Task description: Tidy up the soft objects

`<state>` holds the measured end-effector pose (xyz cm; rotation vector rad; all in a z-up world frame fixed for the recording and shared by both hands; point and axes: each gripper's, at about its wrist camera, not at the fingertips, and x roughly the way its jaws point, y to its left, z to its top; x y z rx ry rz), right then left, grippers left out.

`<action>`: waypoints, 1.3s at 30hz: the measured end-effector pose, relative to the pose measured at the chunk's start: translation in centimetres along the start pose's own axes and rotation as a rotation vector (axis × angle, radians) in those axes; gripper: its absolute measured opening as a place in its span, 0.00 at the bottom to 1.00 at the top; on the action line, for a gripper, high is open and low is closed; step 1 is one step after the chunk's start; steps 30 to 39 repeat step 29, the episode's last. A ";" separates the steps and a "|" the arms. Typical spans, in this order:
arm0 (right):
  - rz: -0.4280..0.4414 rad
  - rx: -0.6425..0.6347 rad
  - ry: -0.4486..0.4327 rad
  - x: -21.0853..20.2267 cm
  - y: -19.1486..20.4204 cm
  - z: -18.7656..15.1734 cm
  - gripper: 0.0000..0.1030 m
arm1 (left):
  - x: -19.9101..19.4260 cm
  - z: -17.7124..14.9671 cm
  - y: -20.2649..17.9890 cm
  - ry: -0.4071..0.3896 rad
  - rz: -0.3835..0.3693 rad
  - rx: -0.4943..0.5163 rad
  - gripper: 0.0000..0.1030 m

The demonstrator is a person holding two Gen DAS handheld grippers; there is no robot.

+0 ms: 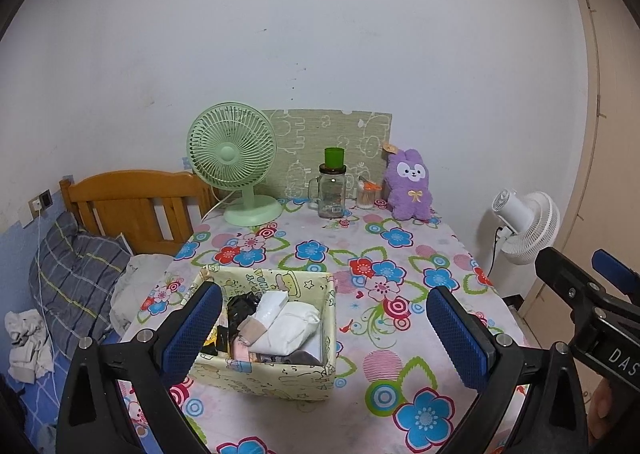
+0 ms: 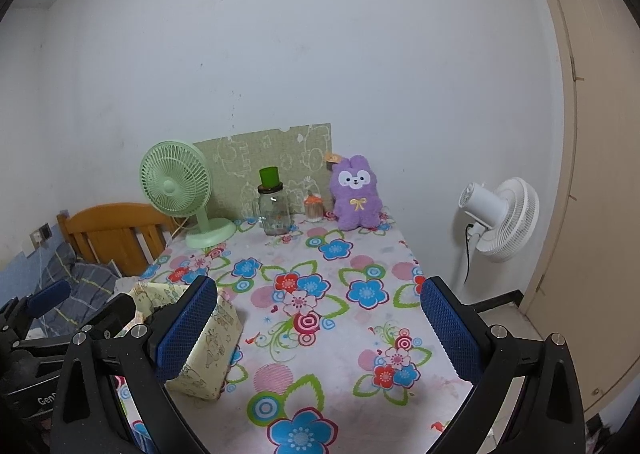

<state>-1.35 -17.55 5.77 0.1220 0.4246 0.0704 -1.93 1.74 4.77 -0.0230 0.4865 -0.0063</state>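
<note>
Your left gripper (image 1: 324,330) and your right gripper (image 2: 318,328) both hang with jaws spread wide, holding nothing. The fabric box (image 1: 280,376), square, pale yellow with cartoon prints, sits on the flowered tablecloth (image 1: 400,254) just under your left gripper. Inside it lie a white folded bundle (image 1: 294,328), a crumpled black piece (image 1: 242,304) and a beige one (image 1: 256,330), packed close. Well behind the box, against the wall, stand a green fan (image 1: 236,161), a glass jar (image 1: 332,191) topped by a green cup (image 1: 334,157), and a fuzzy purple plush rabbit (image 1: 410,183).
</note>
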 end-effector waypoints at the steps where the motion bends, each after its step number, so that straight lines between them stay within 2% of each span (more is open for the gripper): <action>1: -0.001 0.000 0.001 0.0 0.0 0.0 1.00 | 0.0 0.0 0.1 0.000 0.002 0.002 1.00; 39: -0.004 0.001 0.011 0.5 -0.1 -0.3 1.00 | 0.4 0.0 0.1 0.003 0.005 0.006 1.00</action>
